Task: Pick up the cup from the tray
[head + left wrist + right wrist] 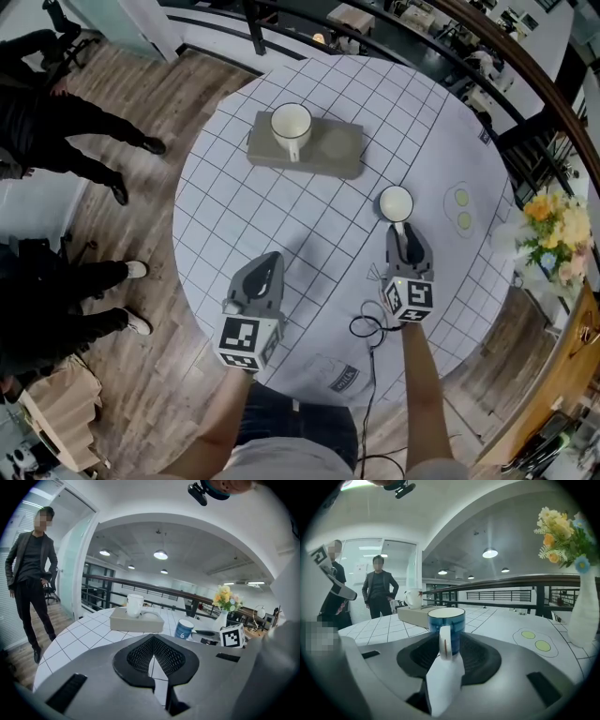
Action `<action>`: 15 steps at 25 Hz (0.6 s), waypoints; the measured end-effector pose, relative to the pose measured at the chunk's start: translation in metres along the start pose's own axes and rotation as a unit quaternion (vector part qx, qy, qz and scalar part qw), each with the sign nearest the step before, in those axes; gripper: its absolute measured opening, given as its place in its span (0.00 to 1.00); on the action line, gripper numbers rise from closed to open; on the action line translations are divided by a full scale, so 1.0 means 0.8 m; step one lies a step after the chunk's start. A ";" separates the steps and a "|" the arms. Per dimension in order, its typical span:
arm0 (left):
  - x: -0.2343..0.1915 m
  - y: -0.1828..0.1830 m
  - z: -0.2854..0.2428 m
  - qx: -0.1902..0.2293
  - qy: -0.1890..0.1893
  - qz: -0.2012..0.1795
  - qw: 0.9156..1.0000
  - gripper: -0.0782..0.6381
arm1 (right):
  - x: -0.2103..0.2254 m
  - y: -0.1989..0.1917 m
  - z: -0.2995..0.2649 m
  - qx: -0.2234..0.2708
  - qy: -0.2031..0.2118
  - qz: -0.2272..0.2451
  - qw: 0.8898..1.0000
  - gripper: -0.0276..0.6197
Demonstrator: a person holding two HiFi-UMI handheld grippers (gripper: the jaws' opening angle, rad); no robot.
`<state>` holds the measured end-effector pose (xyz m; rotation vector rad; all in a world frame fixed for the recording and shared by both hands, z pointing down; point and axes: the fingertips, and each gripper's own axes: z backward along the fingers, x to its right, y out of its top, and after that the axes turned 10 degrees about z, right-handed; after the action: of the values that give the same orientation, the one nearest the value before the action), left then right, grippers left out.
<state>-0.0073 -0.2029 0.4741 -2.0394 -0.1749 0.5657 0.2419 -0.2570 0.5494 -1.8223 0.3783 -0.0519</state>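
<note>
Head view shows the white cup (291, 122) sitting on the grey tray (333, 150) near the top middle of the frame, its handle pointing down toward you. It looks hard and smooth, so I think it can slip, and it can break if it drops. Take it by the handle or pinch the rim. A blue cup (396, 203) stands on the table (225, 216) right of centre. Your right gripper (403, 234) lies low just below it, fingers apart with the blue cup's handle between them, not squeezing. Your left gripper (269, 267) hovers lower left of centre, fingers closed on nothing — well apart from the tray.
</note>
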 end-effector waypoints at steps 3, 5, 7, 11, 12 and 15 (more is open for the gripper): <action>-0.001 0.010 0.003 0.006 0.001 0.009 1.000 0.12 | 0.003 0.014 0.014 0.010 -0.011 -0.007 1.000 0.23; -0.001 0.017 0.005 0.012 -0.001 0.011 1.000 0.12 | 0.005 0.026 0.026 0.018 -0.019 -0.012 1.000 0.23; -0.001 0.028 0.007 0.030 -0.003 0.006 1.000 0.12 | 0.005 0.041 0.041 0.031 -0.029 -0.022 0.999 0.23; 0.000 0.049 0.011 0.051 -0.008 0.010 0.999 0.12 | -0.006 0.079 0.077 0.065 -0.044 -0.054 0.995 0.23; 0.000 0.056 0.012 0.056 -0.010 0.011 0.998 0.12 | -0.012 0.087 0.084 0.071 -0.043 -0.058 0.995 0.23; 0.003 0.080 0.015 0.072 -0.013 0.006 0.997 0.12 | -0.034 0.110 0.105 0.087 -0.038 -0.065 0.993 0.23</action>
<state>-0.0177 -0.2255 0.4135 -1.8945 -0.1334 0.5968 0.2153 -0.1917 0.4466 -1.6692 0.1939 -0.1030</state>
